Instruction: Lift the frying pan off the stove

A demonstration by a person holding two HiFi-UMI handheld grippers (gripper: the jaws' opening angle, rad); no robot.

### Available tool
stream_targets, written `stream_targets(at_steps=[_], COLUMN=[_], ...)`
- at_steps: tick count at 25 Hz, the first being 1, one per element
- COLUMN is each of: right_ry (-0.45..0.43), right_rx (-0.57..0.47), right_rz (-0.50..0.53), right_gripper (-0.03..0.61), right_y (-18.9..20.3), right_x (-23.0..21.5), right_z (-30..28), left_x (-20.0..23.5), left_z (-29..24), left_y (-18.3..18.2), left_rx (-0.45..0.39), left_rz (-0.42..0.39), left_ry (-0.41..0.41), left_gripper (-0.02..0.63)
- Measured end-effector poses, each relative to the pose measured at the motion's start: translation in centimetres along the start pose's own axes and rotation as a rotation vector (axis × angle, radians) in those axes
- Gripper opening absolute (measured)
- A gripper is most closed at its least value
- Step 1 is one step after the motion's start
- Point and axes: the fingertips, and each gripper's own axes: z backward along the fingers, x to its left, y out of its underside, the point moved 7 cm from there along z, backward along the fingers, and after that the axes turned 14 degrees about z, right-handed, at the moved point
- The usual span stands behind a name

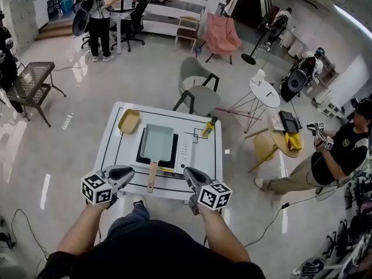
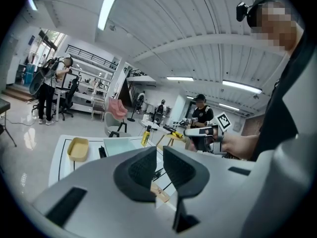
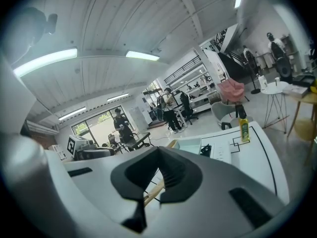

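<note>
Head view: a white table (image 1: 111,156) carries the stove (image 1: 185,149), and the pale teal frying pan (image 1: 158,142) sits flat on its black top. The pan's floor shows bare, and its wooden handle (image 1: 152,176) reaches toward the person. A shallow yellow tray (image 1: 129,121) lies just beside the stove at the far left corner, only its own yellow floor showing. A yellow bottle (image 1: 208,128) stands upright at the far right corner. The left gripper (image 1: 127,172) and right gripper (image 1: 190,176) hover at the near table edge on either side of the handle, apart from it.

Left gripper view: the jaws are pressed together with nothing between them. The handle's end (image 2: 159,193) shows beyond them. Farther off lie the tray (image 2: 78,148), the pan (image 2: 121,145) and the bottle (image 2: 145,135). The right gripper (image 2: 200,135) shows at the right, carried in a hand.

Right gripper view: these jaws are also pressed together and pinch nothing. The handle (image 3: 152,190) runs beyond them toward the pan (image 3: 189,145), which sits on the stove (image 3: 221,151). The bottle (image 3: 244,128) stands upright behind.
</note>
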Motion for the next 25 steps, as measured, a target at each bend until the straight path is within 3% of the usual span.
stream_targets(at_steps=[25], right_ry=[-0.009], right_rx=[0.05], right_rz=[-0.043], right_gripper=[0.006], right_y=[0.8], right_x=[-1.7], right_z=[-5.0], left_x=[4.4], left_z=[-2.2], left_y=[-1.2], left_rx=[0.057], left_rz=[0.032], left_ry=[0.024], left_gripper=[0.046])
